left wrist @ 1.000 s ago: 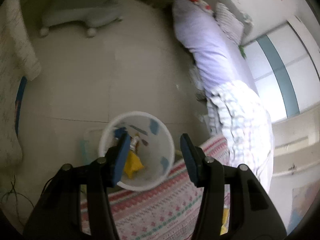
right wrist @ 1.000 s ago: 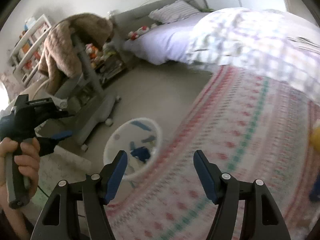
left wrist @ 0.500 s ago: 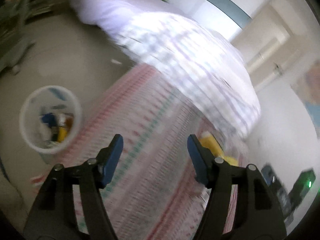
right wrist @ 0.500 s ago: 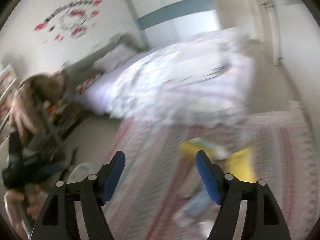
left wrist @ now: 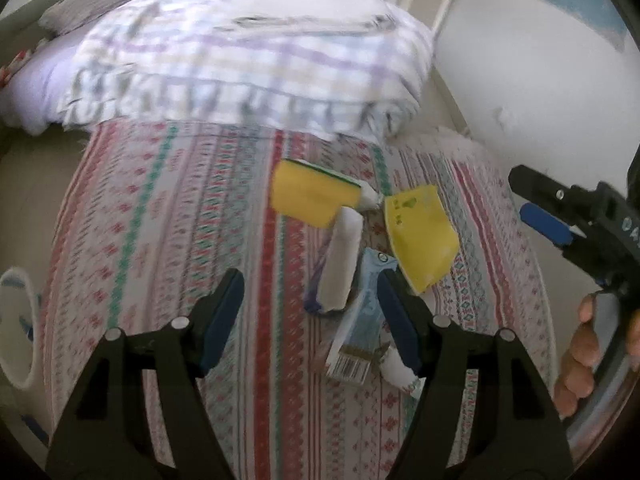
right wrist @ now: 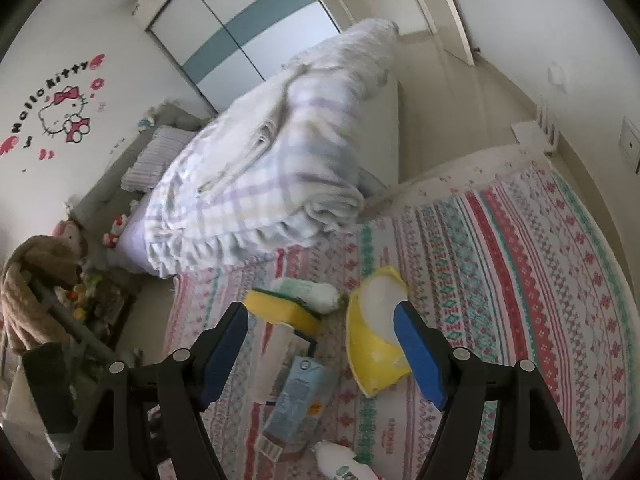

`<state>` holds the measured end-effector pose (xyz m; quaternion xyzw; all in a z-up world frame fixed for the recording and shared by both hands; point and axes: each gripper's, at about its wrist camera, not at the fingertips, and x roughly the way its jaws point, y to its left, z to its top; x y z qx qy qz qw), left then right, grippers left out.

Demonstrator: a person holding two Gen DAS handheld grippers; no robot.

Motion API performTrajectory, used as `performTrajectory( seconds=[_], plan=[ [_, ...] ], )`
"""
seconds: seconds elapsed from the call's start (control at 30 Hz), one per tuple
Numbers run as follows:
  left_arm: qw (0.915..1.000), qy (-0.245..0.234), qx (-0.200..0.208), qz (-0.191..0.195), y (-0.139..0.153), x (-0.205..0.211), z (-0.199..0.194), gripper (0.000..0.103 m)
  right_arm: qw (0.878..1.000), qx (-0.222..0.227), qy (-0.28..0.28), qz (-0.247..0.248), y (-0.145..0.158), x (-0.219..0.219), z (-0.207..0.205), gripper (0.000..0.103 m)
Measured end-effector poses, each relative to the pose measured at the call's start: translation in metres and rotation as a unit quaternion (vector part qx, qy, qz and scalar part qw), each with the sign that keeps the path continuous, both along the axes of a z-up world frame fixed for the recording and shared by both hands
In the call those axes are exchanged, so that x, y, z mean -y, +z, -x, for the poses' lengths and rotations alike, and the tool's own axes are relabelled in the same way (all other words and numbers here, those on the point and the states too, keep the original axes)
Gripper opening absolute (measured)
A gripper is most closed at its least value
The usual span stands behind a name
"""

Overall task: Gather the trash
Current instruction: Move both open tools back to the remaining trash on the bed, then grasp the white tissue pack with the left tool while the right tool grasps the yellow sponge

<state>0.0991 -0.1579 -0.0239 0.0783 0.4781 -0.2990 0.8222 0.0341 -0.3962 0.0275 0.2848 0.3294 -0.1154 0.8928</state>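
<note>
Plainly, you held both the left gripper and the right gripper spread wide and empty above the trash near the bed-side edge of the striped rug. The yellow sponge looked soft and light; pinch its narrow sides. The blue carton seemed flattened and slick, best taken by an edge.

At nine o'clock I see only a sliver of the white bin, cut by the frame edge; motion blur smears the plaid quilt; my left tool's finger hides part of the blue carton.
</note>
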Motion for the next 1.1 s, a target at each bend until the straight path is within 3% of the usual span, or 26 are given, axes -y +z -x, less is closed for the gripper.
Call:
performTrajectory(
  seconds=[0.27,0.43,0.53,0.6,0.83,1.1],
  plan=[
    [0.9975,-0.042,-0.056,-0.012,-0.045,0.031,-0.012,0.069,1.0,-0.022,0.007,0.006,-0.01,-0.001,-0.013,0.077],
    [0.9944,-0.032,-0.099,0.015,-0.06,0.028,-0.021,0.054,0.999,-0.033,0.015,0.018,-0.014,-0.008,-0.017,0.077],
    [0.9935,-0.026,-0.107,0.028,-0.061,0.026,-0.023,0.044,0.999,-0.037,0.017,0.02,-0.016,-0.01,-0.018,0.077],
    [0.9927,-0.027,-0.115,0.026,-0.064,0.026,-0.024,0.029,0.999,-0.039,0.018,0.022,-0.017,-0.011,-0.019,0.077],
    [0.9939,-0.027,-0.105,0.022,-0.058,0.023,-0.023,0.02,0.998,-0.049,0.023,0.029,-0.022,-0.015,-0.026,0.077],
    [0.9888,-0.007,-0.138,0.055,-0.044,-0.008,-0.023,0.019,0.996,-0.063,0.042,0.051,-0.029,-0.018,-0.045,0.077]
  ],
)
